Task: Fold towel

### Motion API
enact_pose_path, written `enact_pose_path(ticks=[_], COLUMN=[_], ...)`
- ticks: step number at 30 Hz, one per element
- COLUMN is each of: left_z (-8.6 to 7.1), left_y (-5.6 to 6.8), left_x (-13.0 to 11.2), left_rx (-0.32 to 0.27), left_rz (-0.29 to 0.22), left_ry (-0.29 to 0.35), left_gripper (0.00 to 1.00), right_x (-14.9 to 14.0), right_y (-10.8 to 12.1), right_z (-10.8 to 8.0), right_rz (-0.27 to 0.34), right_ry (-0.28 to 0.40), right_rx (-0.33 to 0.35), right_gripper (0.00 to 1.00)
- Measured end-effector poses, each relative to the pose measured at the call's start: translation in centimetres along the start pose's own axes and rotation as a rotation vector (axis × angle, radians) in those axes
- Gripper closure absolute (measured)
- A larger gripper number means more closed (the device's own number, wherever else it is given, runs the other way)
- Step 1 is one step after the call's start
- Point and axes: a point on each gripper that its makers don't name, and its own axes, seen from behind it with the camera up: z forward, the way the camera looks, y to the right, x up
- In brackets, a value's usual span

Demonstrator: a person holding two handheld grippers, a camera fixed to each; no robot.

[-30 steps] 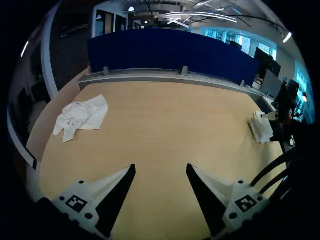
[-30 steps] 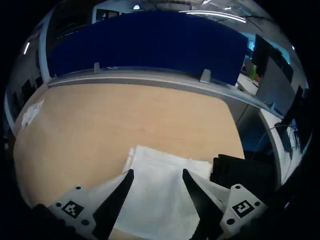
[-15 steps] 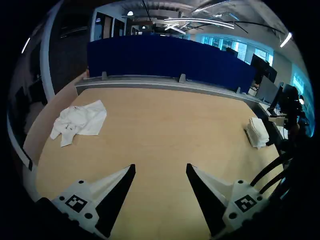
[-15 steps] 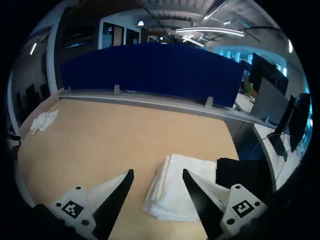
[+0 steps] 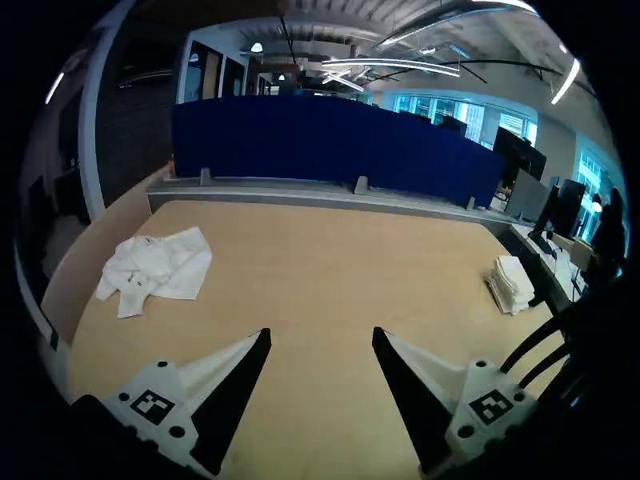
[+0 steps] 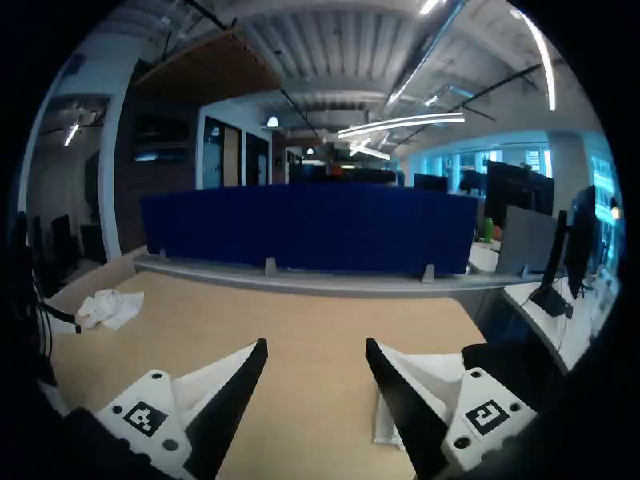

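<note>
Messy towel [image 5: 156, 268] far left on bench [image 5: 336, 256]. Left claw [image 5: 320, 330] nearer, spread apart, empty. Right claw [image 6: 316, 342] apart too.

left gripper [image 5: 320, 330]: white tapered fingers [image 5: 228, 370], black inner faces, square black-and-white marker [image 5: 152, 406] on each
right gripper [image 6: 316, 342]: same build, same markers

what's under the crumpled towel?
The crumpled towel lies directly on the wooden table, and nothing pokes out around its edges. The patch of tabletop beneath it, and anything its folds might cover, cannot be seen.
</note>
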Motion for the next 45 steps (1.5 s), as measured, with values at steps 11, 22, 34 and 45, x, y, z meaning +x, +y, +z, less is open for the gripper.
enact_pose_path(ticks=[11,22,34,45], left_z=[0.6,0.8,1.0,2.9], left_y=[-0.5,-1.8,-2.5,-5.1], left_x=[3.4,6.4,9.1,6.6], left_rx=[-0.014,-0.002,0.042,0.106], left_rz=[-0.019,-0.016,0.055,0.115], left_ry=[0.123,0.261,0.426,0.507], left_gripper=[0.06,0.06,0.06,0.06], right_x=[2.5,3.1,2.6,2.0], right_y=[-2.6,-5.7,-9.6,-10.4], right_z=[-1.8,-1.4,0.1,2.2], right_rz=[0.118,0.151,0.153,0.103], right_ry=[0.136,0.132,0.073,0.048], right_rx=[-0.091,-0.049,0.035,0.044], right_gripper=[0.03,0.02,0.02,0.02])
